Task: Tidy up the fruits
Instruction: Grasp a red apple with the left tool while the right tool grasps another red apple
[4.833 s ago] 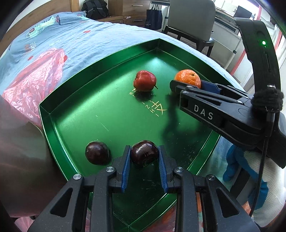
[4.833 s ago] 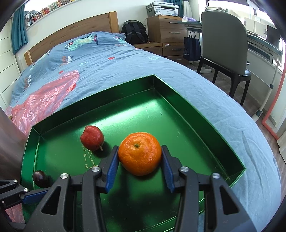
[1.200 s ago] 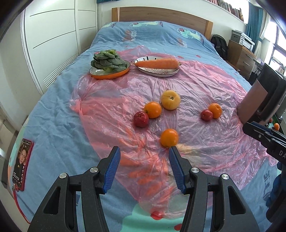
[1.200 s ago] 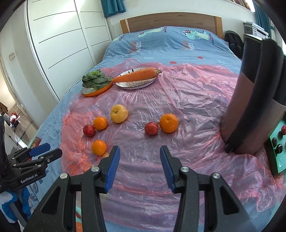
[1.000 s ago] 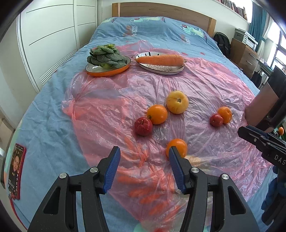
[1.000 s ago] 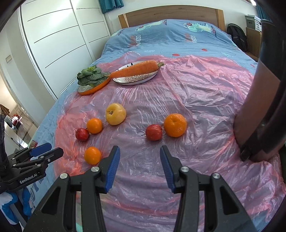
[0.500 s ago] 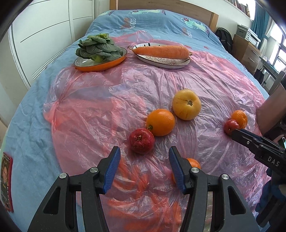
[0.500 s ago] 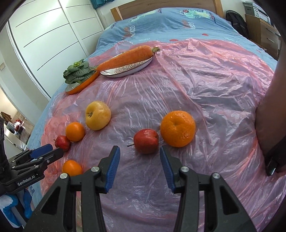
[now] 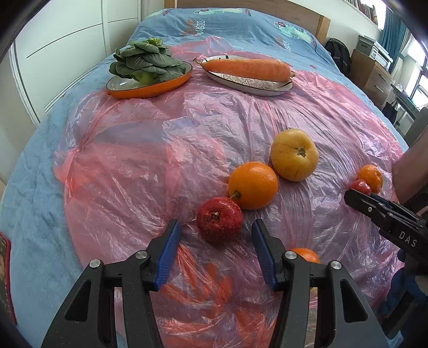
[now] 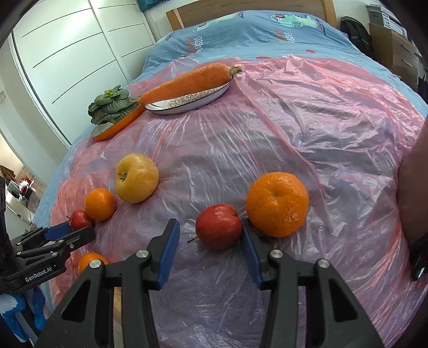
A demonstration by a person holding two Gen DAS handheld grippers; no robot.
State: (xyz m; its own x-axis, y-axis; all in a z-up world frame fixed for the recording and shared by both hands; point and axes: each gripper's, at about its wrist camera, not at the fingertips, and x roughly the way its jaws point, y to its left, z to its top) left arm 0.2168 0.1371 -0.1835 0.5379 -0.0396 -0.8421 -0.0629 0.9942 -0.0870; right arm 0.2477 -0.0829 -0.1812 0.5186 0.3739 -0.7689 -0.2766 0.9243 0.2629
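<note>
Now the left hand-held gripper [image 9: 215, 233] hangs low over the pink plastic sheet [image 9: 149, 150] with its blue pads spread and empty — a small red apple [image 9: 220, 222] sits just ahead of the tips, in line with the gap, touched by neither pad. Right behind that apple, touching it, is an orange [image 9: 253, 185], and beyond the orange a yellow apple [image 9: 294, 154] rests against it. Another orange [image 9: 305, 254] peeks out just past the right-hand finger.

Over to the right hand-held gripper [image 10: 208, 233] — also spread, also holding nothing. A second red apple [image 10: 217, 225] lies between its tips, close up to the right pad, with clear room on the left side. Just beside that apple, on the far side of the right pad, sits a big mandarin [image 10: 277, 204].

Further out on the sheet, two dishes stand side by side at the far end: a leafy green vegetable [image 9: 145, 62] on an orange dish [image 9: 149, 88], and a long carrot [image 9: 247, 69] across a patterned oval plate [image 9: 251, 83]. All of it lies on a bed [image 9: 240, 21] with a blue cover, white wardrobe doors [image 10: 67, 48] alongside.
</note>
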